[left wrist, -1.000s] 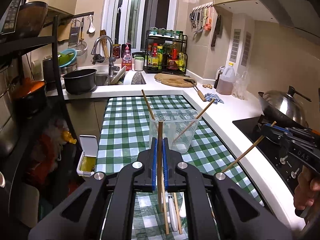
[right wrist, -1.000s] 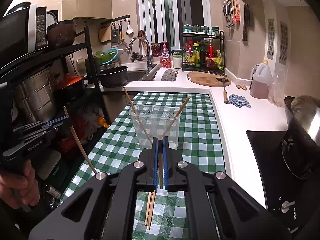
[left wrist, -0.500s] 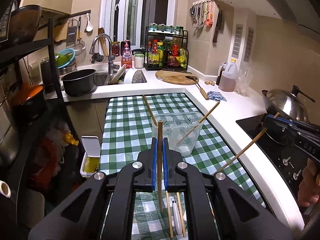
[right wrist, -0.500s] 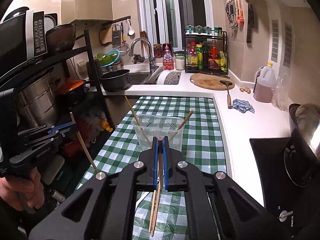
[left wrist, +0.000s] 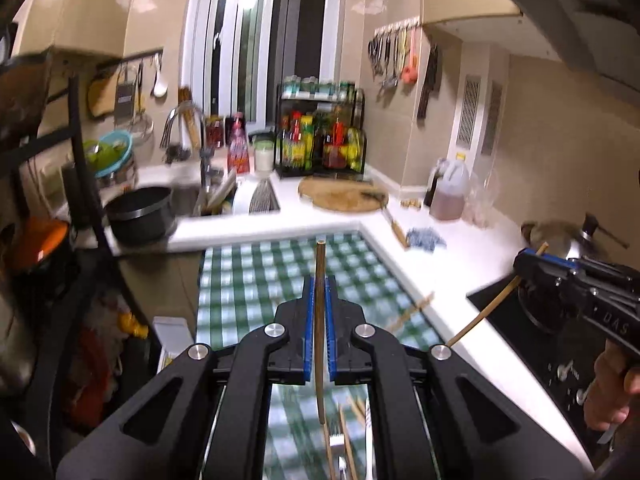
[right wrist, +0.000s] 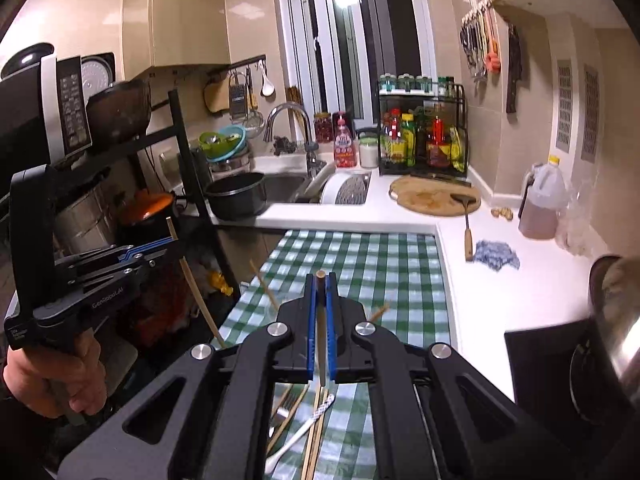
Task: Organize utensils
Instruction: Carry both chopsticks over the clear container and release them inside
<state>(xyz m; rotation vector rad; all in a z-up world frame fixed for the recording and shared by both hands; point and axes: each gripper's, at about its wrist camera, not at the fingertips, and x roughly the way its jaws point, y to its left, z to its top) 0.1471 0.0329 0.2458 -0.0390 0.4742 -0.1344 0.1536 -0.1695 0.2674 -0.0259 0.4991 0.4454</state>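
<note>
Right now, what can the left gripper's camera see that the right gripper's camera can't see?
Only the left wrist view shows the right gripper from the side, pinching its chopstick, with a lidded steel wok behind it.

Only the right wrist view shows the left gripper from the side, the microwave, and the white spoon and fork lying on the cloth.

Both show the green checked cloth, round cutting board, black pot and spice rack.

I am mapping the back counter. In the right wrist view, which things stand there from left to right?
Black cooking pot → round wooden cutting board → wooden-handled spatula → blue crumpled cloth → plastic jug of brown liquid.
</note>
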